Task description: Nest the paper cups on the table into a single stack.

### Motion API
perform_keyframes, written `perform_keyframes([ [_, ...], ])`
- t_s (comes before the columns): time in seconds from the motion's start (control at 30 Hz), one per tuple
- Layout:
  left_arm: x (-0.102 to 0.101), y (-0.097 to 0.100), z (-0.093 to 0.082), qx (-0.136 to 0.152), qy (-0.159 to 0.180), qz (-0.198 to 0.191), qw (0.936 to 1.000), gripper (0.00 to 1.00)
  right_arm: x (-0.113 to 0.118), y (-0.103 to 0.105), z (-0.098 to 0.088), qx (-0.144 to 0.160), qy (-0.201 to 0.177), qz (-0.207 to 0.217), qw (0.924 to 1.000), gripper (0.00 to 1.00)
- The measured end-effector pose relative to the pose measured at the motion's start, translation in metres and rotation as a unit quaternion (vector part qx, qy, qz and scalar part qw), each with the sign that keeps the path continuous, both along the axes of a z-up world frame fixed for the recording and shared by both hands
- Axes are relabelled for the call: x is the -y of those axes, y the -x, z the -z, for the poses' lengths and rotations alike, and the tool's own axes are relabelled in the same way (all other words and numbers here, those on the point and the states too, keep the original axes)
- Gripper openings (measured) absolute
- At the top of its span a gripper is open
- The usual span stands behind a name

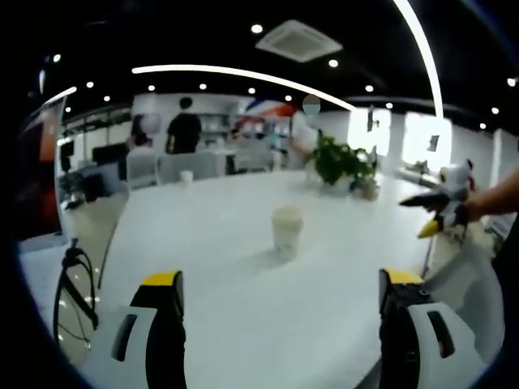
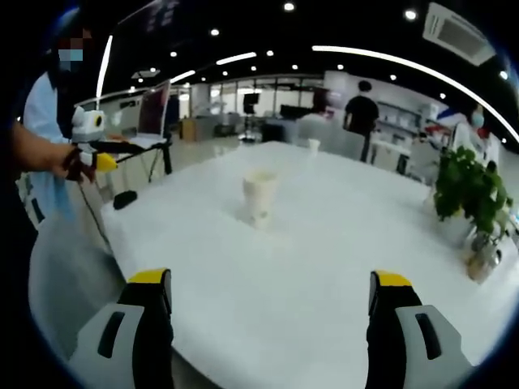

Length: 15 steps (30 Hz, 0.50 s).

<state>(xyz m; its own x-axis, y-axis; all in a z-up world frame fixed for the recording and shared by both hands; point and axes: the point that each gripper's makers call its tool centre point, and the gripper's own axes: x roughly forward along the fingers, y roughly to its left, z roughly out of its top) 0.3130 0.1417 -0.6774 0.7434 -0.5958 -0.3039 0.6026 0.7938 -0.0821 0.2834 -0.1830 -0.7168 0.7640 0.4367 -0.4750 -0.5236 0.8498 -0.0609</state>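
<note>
Facing: your cup (image 1: 286,229) stands upright mid-table (image 1: 243,324), dead ahead of both pairs of jaws and well apart from them.
Axis: the cup's long axis is vertical, mouth up; in the right gripper view (image 2: 259,194) it looks like a stack, though blur keeps you from counting layers.
Far cup: a second cup (image 1: 186,176) sits near the table's far edge, well beyond the first.
Count: two cups or stacks, one plant (image 2: 466,188), two grippers.
Left gripper (image 1: 280,284): jaws wide apart, holding nothing.
Right gripper (image 2: 272,284): jaws wide apart, holding nothing.
Nearer hand: you cannot tell; both look about equally far from the near cup.
Next, as a judgement: you likely close in on the near cup from either side.
</note>
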Motion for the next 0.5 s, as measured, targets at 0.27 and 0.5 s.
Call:
perform_keyframes([
  [0.27,-0.0025,-0.0035,0.0020,-0.008,-0.004,-0.003,1.0000,0.98,0.0015,-0.0025,0.0035,-0.008,-0.005,0.005,0.9999,1.00],
  [0.5,-0.0039,-0.0056,0.0062,-0.020,-0.010,-0.003,0.9997,0.98,0.0006,-0.0067,0.0055,-0.013,-0.008,0.006,0.9999,1.00],
])
